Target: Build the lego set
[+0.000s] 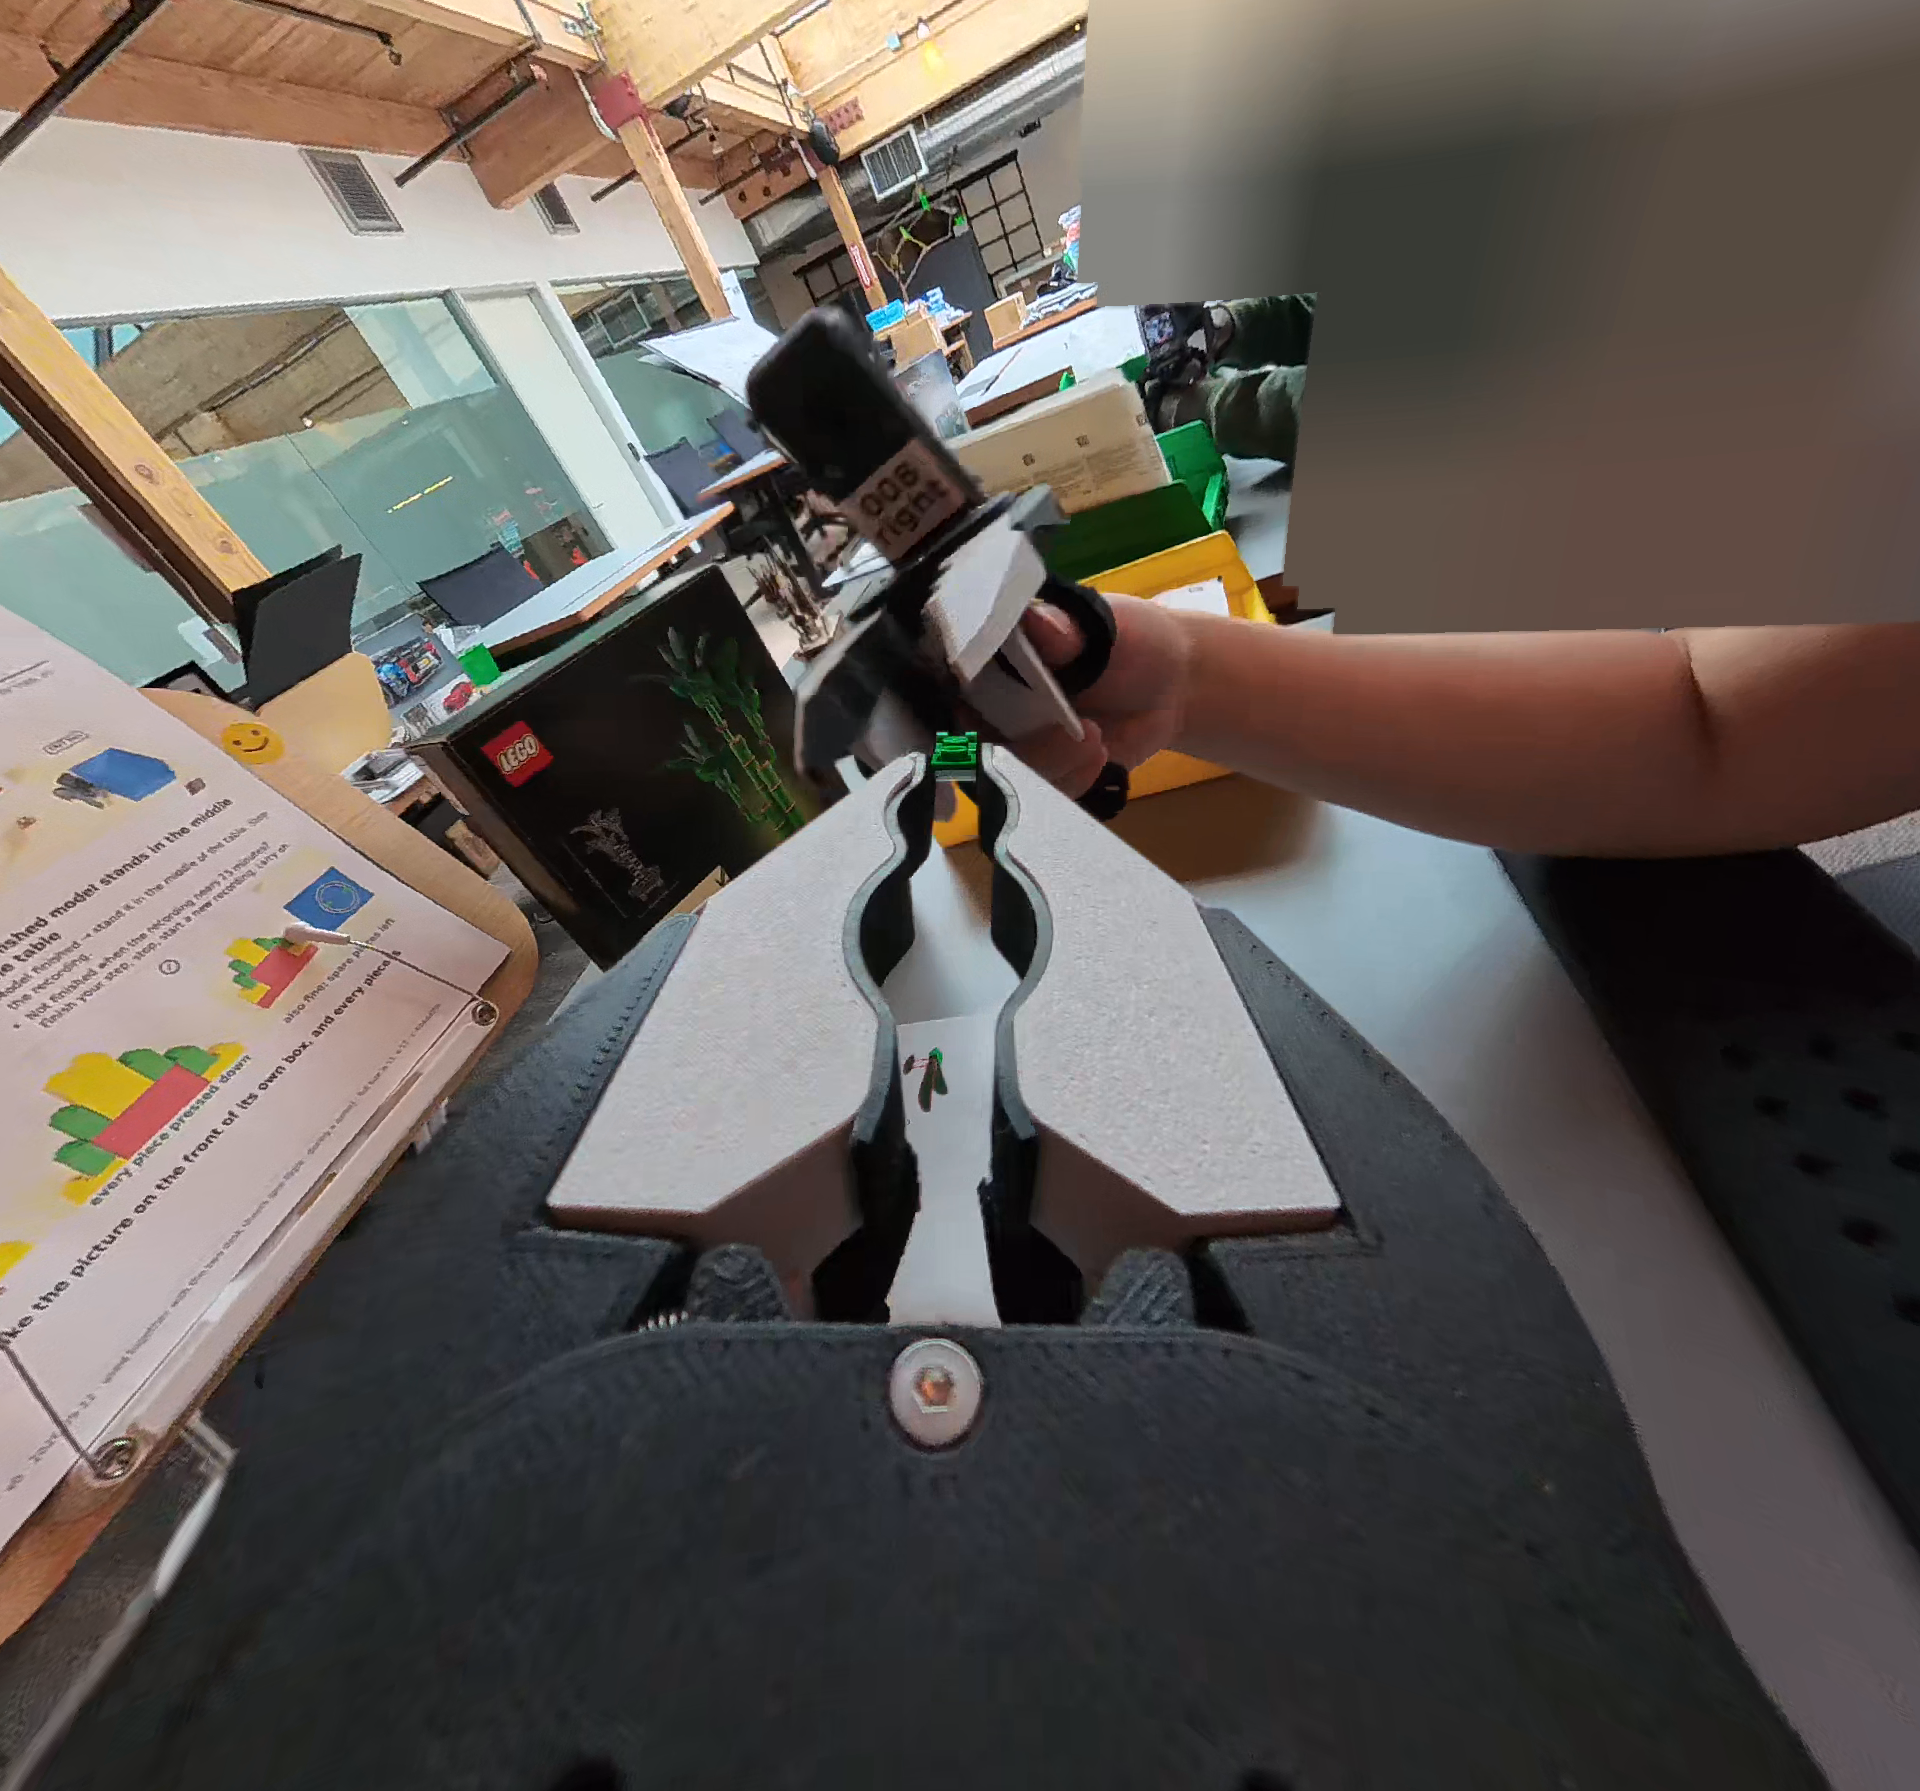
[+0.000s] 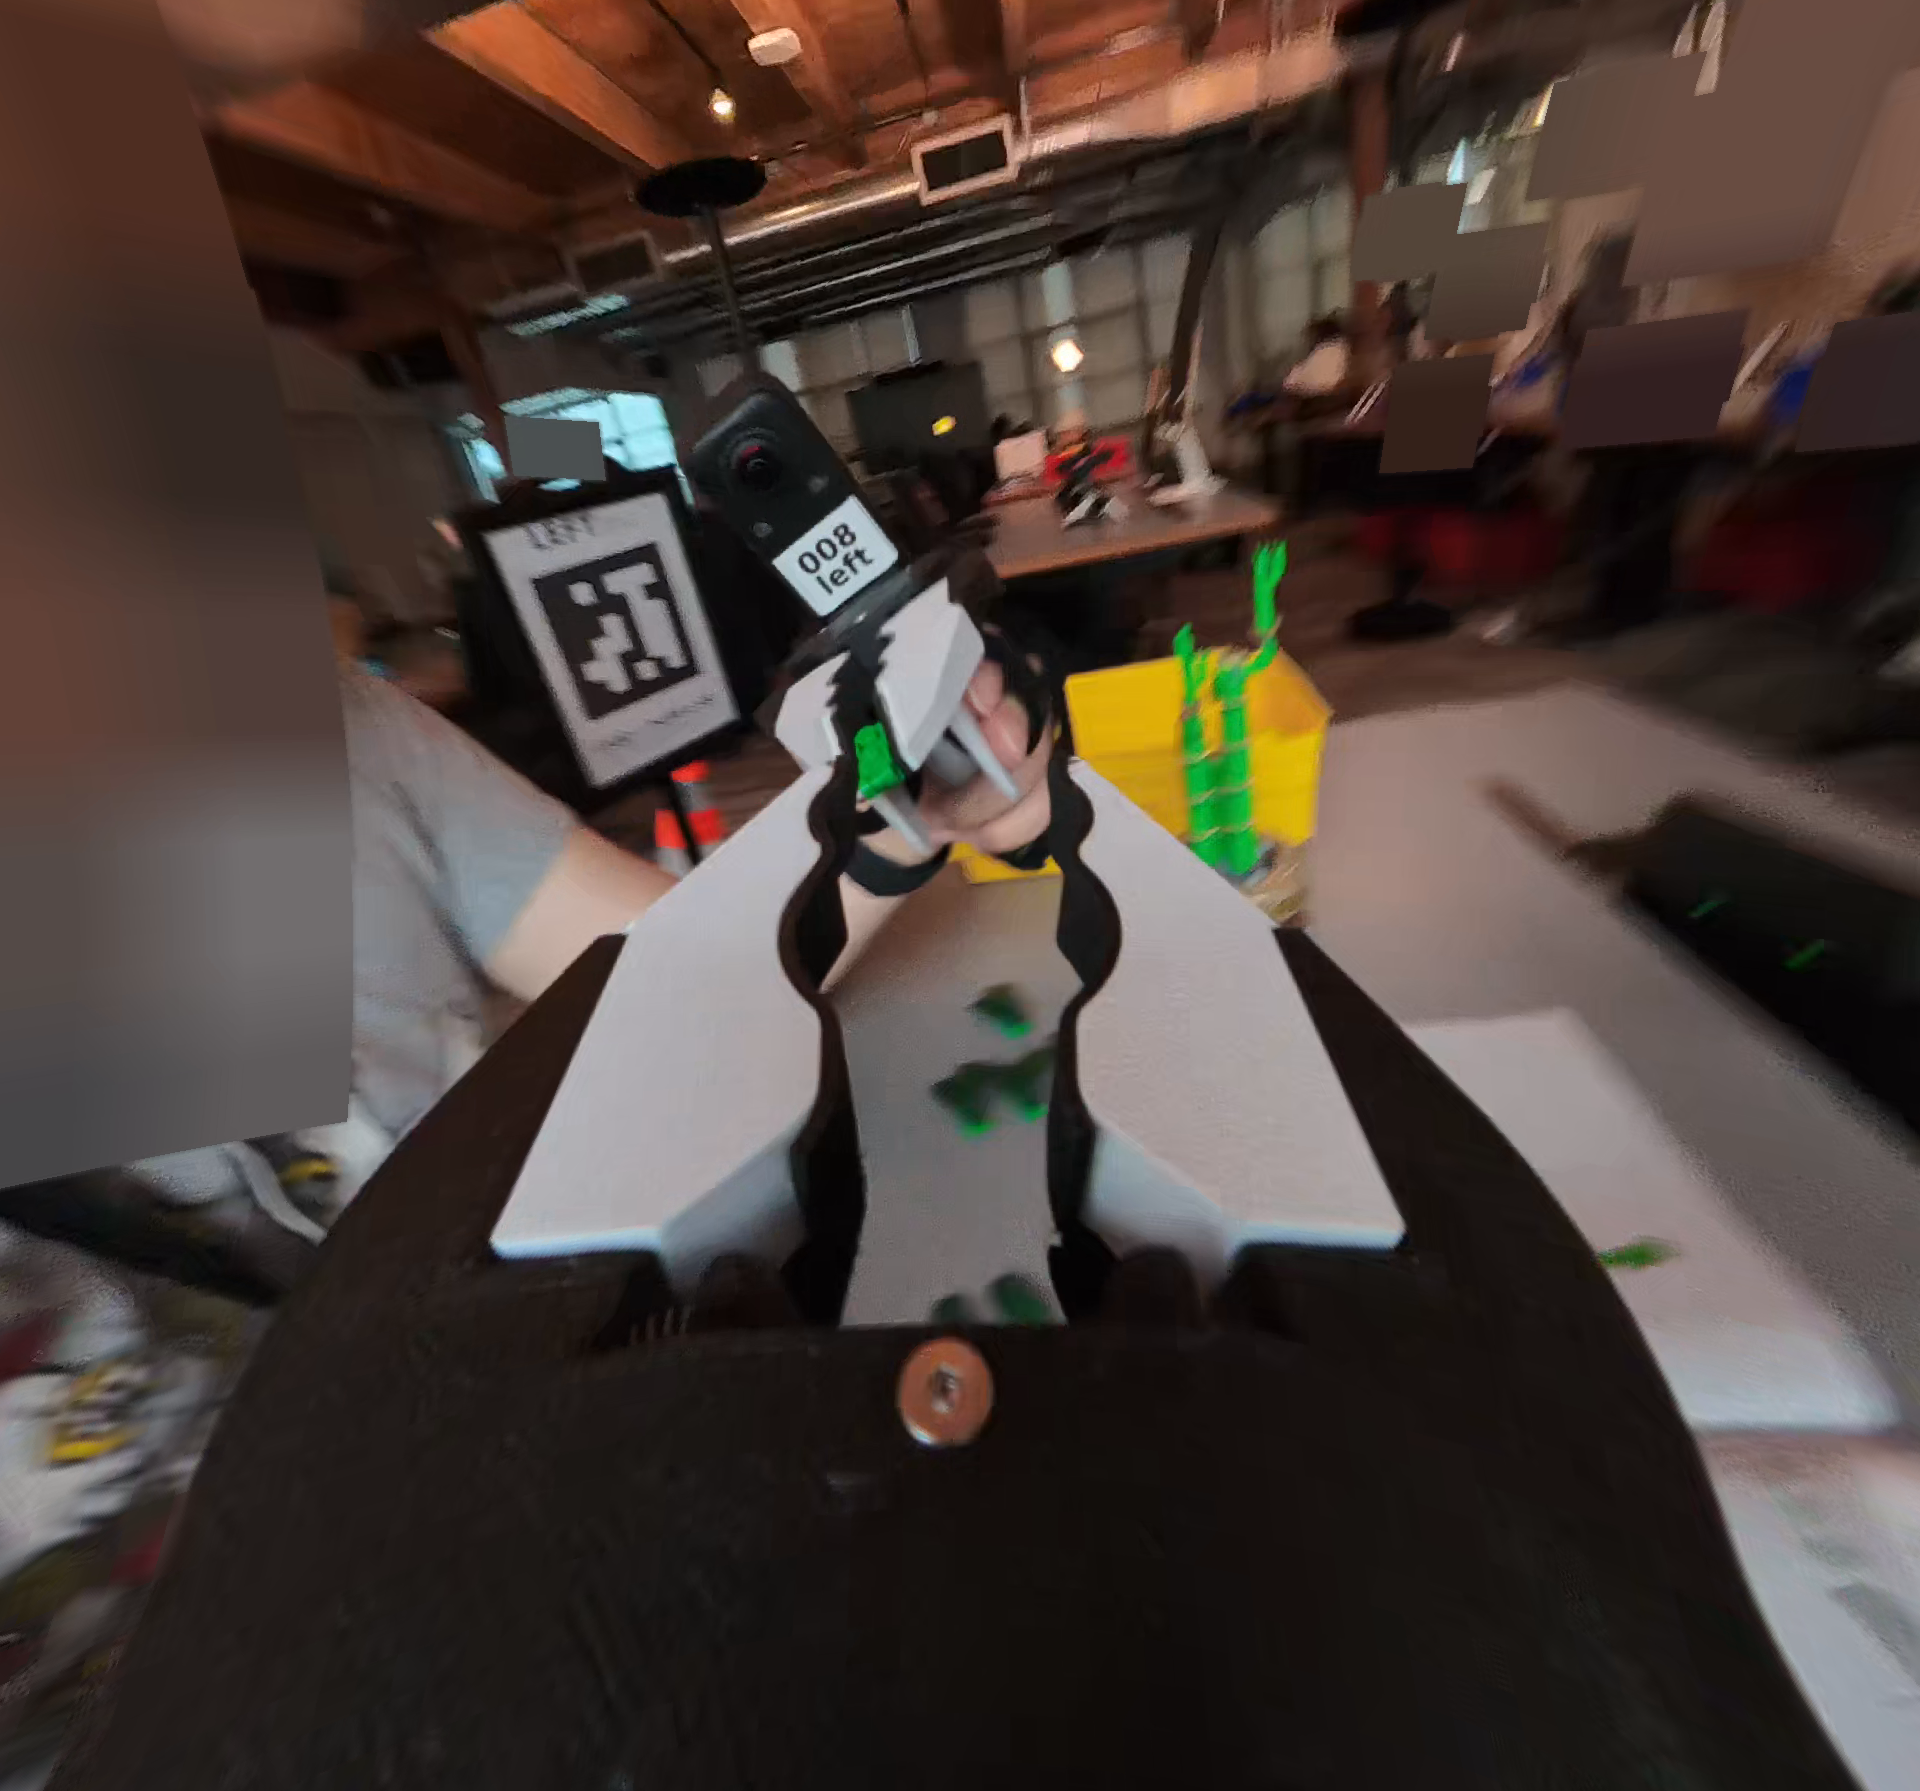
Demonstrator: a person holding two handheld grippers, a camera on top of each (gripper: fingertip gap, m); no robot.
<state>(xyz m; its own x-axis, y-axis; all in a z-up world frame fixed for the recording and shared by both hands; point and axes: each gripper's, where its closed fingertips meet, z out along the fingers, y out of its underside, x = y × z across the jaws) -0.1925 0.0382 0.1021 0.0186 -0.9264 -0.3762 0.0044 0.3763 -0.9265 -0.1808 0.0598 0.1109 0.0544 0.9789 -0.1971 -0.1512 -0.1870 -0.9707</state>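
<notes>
Left wrist view gives me the clearest look: a small green brick (image 1: 955, 754) sits pinched between the tips of my left tongs (image 1: 953, 773), held up off the table, with its studs showing above the fingertips. The jaws are narrow, closed on that piece. Just beyond those tips I see my right tongs (image 1: 831, 754), tilted down toward the brick, with a hand (image 1: 1117, 692) wrapped around their grip; from this side I cannot tell whether they touch the brick.

From the right wrist view, my right tongs (image 2: 951, 785) stand apart with nothing between the fingers, and the left tongs (image 2: 873, 770) face them with the green brick (image 2: 875, 762) at their tips, close to my right tongs' left finger. Below the gap, loose green pieces (image 2: 992, 1087) lie blurred on the white table (image 2: 1455, 806). Right of the tips stands a partly built green bamboo model (image 2: 1221, 754), in front of a yellow bin (image 2: 1127, 733).

Left of the left tongs, a black set box (image 1: 623, 765) stands on the table, and nearer, an instruction sheet (image 1: 208, 1045) leans on a wooden board.
</notes>
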